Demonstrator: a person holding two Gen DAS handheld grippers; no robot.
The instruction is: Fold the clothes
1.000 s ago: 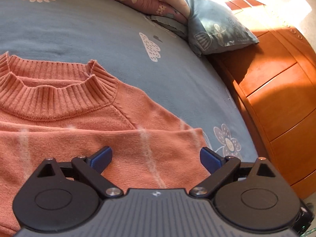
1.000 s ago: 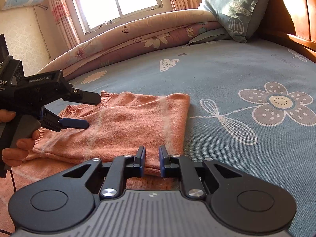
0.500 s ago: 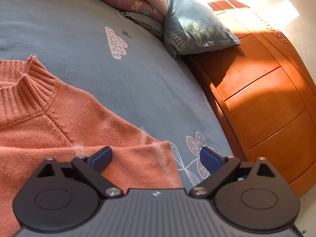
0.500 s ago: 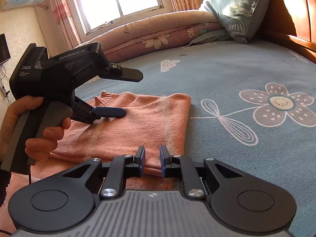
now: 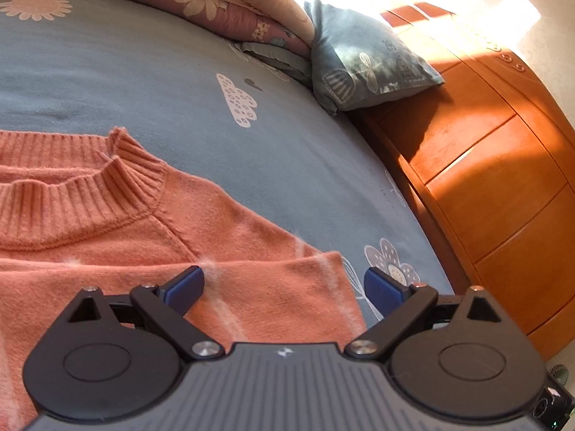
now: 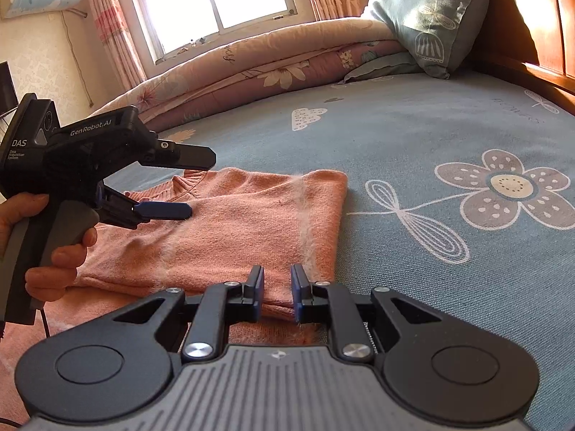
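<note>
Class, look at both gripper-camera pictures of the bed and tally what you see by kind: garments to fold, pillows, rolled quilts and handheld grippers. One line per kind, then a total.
Garments: 1, the orange sweater
Pillows: 1, the blue-grey pillow
Quilts: 1, the rolled floral quilt
Grippers: 2, the left gripper and the right gripper
Total: 5

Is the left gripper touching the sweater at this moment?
Cannot tell. In the right wrist view the left gripper is open over the sweater; its lower finger sits right at the fabric, with no plain gap or contact.
</note>
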